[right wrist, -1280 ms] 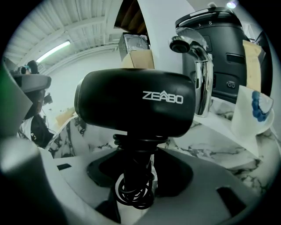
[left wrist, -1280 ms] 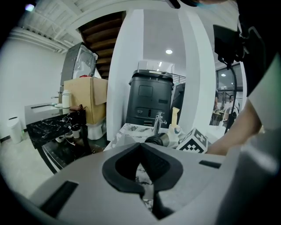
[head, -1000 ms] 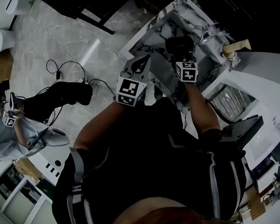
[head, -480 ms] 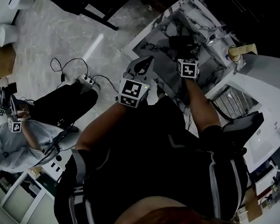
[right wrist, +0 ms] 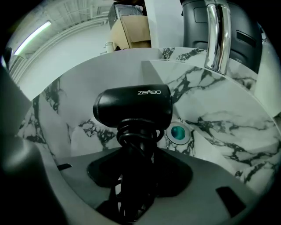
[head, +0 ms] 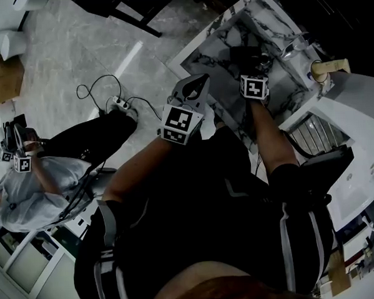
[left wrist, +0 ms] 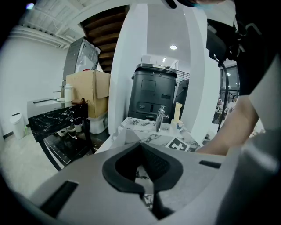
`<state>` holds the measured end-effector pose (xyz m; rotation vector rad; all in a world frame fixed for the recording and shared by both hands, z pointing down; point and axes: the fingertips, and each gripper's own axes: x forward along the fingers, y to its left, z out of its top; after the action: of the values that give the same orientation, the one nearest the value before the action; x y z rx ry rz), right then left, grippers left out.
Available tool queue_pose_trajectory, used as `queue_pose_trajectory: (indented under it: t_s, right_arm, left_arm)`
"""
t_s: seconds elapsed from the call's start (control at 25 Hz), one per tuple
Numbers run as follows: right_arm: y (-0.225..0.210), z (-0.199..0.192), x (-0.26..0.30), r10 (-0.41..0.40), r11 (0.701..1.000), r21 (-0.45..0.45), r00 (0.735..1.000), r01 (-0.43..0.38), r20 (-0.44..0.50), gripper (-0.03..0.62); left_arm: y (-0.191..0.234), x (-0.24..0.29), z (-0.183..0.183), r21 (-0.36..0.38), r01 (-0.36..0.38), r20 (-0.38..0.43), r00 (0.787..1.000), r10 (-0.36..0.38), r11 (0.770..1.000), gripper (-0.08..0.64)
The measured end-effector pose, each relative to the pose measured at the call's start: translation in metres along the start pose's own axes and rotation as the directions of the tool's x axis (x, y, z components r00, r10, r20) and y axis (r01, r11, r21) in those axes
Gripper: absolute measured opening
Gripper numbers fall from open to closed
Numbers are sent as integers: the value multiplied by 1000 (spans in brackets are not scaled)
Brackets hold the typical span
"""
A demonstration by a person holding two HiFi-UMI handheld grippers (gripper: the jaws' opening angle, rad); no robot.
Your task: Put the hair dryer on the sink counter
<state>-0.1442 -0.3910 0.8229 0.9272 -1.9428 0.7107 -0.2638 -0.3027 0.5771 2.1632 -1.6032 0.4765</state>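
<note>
The right tool (right wrist: 136, 176) pinches the black hair dryer (right wrist: 131, 107) over the marble sink (right wrist: 219, 118), faucet (right wrist: 217, 35) at one o'clock; left tool (left wrist: 147, 193) pressed together.

The hair dryer (right wrist: 134, 107) is black throughout, with white lettering on the barrel. Its cord (right wrist: 131, 132), wound round the handle, is also black. The sink basin (right wrist: 219, 127) has a white marble pattern with dark grey veining. The drain plug (right wrist: 178, 132) has a teal centre and a silver ring. The faucet (right wrist: 217, 35) is bright chrome.

The left gripper (left wrist: 140, 147) and right gripper (right wrist: 137, 154) have grey bodies and black pads. Each cube carries black-and-white square markers.

The cardboard box (left wrist: 90, 94) is tan. The floor (head: 75, 51) is pale grey and faintly marbled. The person's top (head: 203, 226) is black with light grey stripes. The second person (head: 33, 197) wears a pale grey shirt and black trousers.
</note>
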Motion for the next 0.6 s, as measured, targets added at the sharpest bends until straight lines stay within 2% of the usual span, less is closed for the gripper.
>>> queue_pose_trajectory:
  t_s: [0.6]
  right_arm:
    - [0, -2, 8, 10, 999, 35, 997, -8, -72, 209]
  left_arm:
    - [-1, -4, 2, 18, 26, 0, 1000, -26, 999, 6]
